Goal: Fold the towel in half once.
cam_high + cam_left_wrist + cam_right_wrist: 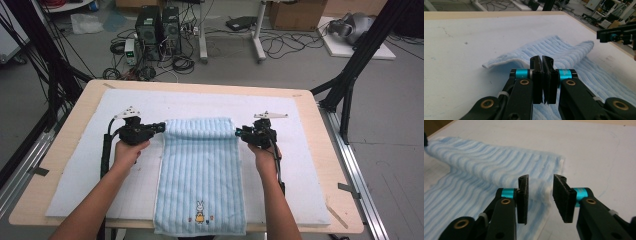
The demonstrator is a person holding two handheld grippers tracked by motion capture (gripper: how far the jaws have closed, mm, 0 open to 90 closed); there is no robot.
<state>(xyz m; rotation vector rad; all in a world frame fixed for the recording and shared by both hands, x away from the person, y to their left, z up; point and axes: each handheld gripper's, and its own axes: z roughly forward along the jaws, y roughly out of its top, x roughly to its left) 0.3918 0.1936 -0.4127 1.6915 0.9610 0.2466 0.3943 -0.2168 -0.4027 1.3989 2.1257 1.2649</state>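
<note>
Pale blue and ribbed with white stripes, the terry towel [200,170] lies lengthwise down the middle of the white padded mat [75,165] that covers the light wooden table [55,150], its near end with a small embroidered rabbit [200,212] hanging just over the front edge. Its far end is folded back over itself into a soft roll [200,126], which suggests the work in hand is folding or rolling the cloth toward the person. The left gripper [159,127] sits at the roll's left end with its jaws pressed tight together; in the left gripper view the cloth lies behind and under the pads [537,75], and I cannot tell whether an edge is pinched between them. The right gripper [239,133] stands at the roll's right end, jaws parted to a middling gap with the fluffy towel corner [540,192] between the pads but not squeezed, likely a release after laying the fold down.
</note>
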